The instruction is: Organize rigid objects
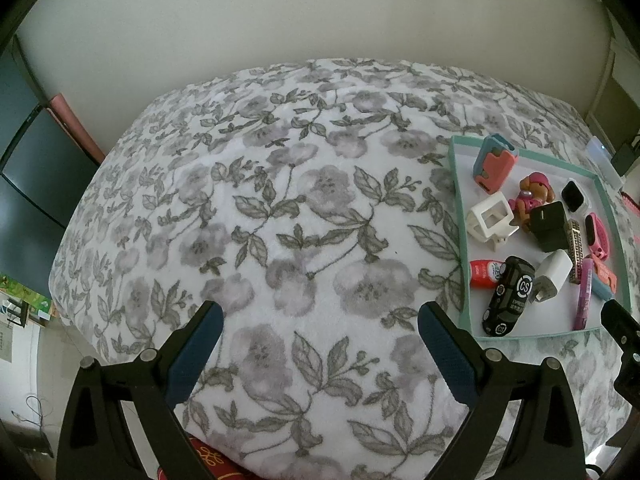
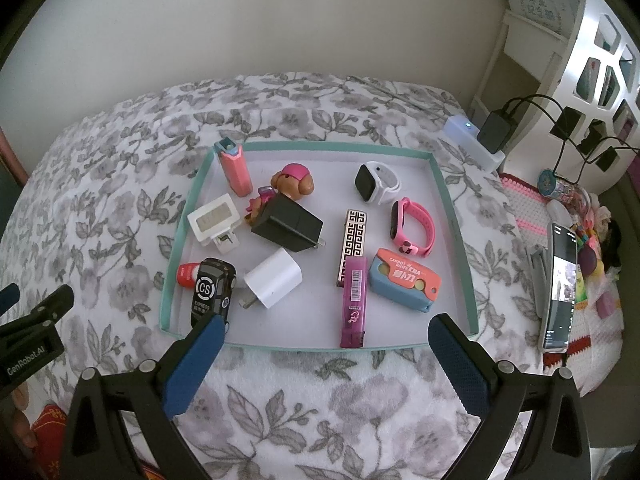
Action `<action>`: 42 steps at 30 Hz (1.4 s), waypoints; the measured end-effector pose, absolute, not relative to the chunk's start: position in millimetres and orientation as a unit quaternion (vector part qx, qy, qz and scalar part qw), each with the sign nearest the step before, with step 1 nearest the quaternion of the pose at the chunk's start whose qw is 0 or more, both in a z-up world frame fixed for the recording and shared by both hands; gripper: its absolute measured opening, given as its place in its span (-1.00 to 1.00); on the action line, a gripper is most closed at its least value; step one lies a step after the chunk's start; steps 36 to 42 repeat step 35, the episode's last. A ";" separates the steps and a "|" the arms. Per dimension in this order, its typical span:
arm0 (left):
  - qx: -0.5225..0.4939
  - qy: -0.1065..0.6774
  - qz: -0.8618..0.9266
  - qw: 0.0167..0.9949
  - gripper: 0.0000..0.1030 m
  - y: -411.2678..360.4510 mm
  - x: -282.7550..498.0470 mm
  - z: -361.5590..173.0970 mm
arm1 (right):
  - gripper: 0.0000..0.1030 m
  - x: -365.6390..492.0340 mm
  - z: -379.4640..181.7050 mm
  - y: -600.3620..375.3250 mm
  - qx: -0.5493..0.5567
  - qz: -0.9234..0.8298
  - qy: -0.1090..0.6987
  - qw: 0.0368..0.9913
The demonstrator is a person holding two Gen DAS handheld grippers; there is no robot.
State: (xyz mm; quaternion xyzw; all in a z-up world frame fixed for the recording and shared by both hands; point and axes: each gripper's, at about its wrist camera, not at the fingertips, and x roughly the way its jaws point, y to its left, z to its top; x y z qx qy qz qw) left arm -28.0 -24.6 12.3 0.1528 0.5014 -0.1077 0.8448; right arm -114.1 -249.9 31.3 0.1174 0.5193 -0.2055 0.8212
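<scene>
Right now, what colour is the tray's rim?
Teal green tray rim, around a white floor; clearest in the right wrist view.

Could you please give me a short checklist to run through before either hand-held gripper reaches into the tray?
1. Right hand-held gripper open, holding nothing: ok.
2. Left hand-held gripper open, holding nothing: ok.
3. Teal-rimmed shallow cardboard tray flat on the floral blanket: ok.
4. Purple flat lighter lying apart from the white cube charger: ok.
5. Black toy car free to lift: not ok, it overlaps a small red bottle.

Toy car (image 2: 211,292): "CS", perhaps "EXPRESS"; left tool (image 2: 30,336): "GenRobot.AI".
</scene>
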 end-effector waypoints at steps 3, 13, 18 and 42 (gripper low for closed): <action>0.153 0.502 -0.109 0.844 0.90 -24.7 -28.1 12.0 | 1.00 -113.5 29.5 -250.2 0.115 -0.203 0.522 0.820; 0.153 0.502 -0.109 0.844 0.90 -25.5 -28.1 11.6 | 1.00 -112.6 28.6 -250.3 0.111 -0.199 0.525 0.820; 0.155 0.501 -0.112 0.844 0.90 -26.5 -28.8 11.3 | 1.00 -112.9 27.5 -250.1 0.109 -0.197 0.527 0.819; 0.162 0.485 -0.126 0.850 0.90 -28.3 -32.9 18.2 | 1.00 -111.6 26.0 -249.7 0.105 -0.194 0.531 0.818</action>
